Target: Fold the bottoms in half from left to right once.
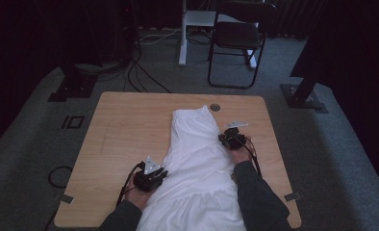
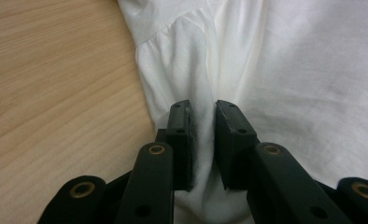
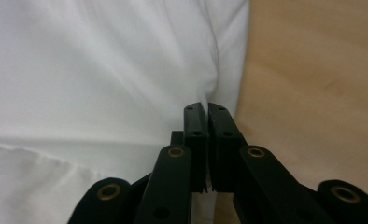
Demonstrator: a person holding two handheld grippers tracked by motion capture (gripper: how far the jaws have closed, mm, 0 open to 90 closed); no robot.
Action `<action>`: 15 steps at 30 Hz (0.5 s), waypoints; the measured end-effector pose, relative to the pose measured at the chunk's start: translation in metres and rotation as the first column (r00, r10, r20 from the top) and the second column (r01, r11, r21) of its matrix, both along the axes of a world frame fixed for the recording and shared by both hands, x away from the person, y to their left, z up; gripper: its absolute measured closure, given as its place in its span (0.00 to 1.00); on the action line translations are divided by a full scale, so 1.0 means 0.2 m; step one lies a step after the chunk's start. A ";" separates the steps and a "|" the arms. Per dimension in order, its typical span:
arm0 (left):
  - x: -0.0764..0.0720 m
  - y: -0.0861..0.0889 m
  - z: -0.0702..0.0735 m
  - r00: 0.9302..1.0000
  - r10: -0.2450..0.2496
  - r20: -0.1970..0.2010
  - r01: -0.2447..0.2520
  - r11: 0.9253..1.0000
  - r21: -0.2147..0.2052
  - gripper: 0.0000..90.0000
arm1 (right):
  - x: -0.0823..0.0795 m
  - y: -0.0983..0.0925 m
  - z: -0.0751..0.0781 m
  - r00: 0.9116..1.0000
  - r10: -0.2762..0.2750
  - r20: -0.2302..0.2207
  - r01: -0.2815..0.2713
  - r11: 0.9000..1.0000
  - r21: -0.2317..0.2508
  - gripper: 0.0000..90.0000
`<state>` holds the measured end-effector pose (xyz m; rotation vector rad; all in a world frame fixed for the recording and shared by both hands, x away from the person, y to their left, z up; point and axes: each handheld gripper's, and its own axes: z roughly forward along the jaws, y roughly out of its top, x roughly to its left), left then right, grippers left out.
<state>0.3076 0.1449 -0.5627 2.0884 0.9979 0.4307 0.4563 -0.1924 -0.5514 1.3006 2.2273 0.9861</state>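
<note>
on my left, the left gripper [image 1: 149, 177] sits at the near left edge of the white garment [image 1: 197, 163], which lies lengthwise down the middle of the wooden table [image 1: 125, 125]. in the left gripper view the jaws are nearly together with a bunched ridge of white cloth [image 2: 203, 135] standing between them; the pads look pressed on that fold, though a narrow gap remains, filled by fabric. bare wood lies just outside the left jaw, and the rest of the cloth spreads ahead of and beyond the right jaw.

moving across, the garment's body is loosely wrinkled between my two hands, with a gathered seam [image 1: 204, 192] nearer me.

on the right, the right gripper [image 1: 232, 140] is at the far right edge of the cloth. in the right gripper view its jaws are pinched tight together, with a thin edge of fabric [image 3: 204, 103] caught at the tips; cloth fills everything off the left jaw, and wood lies off the right jaw.

i judge the step as taking hold of both side edges to lift or fold. to do it well i'd confirm the right pinch holds more than a sliver before pulling, keep both grips firm, and raise the hands evenly so the cloth tensions without sliding out. the thin right bite is the likelier one to slip.
</note>
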 end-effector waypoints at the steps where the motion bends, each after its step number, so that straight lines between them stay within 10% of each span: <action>1: 0.00 0.00 0.01 1.000 -0.011 -0.016 0.011 1.000 -0.003 0.82 | 0.00 0.00 -0.02 1.000 0.003 -0.004 -0.003 1.000 -0.001 0.96; 10: 0.19 0.02 0.29 0.996 0.001 0.091 0.002 0.999 -0.039 0.55 | 0.01 0.00 -0.02 1.000 0.002 -0.019 -0.002 1.000 0.019 0.96; 15: 0.47 -0.14 0.24 0.999 0.033 0.037 -0.032 0.999 -0.013 0.54 | 0.02 0.01 -0.01 0.999 -0.016 -0.028 0.016 1.000 0.023 0.96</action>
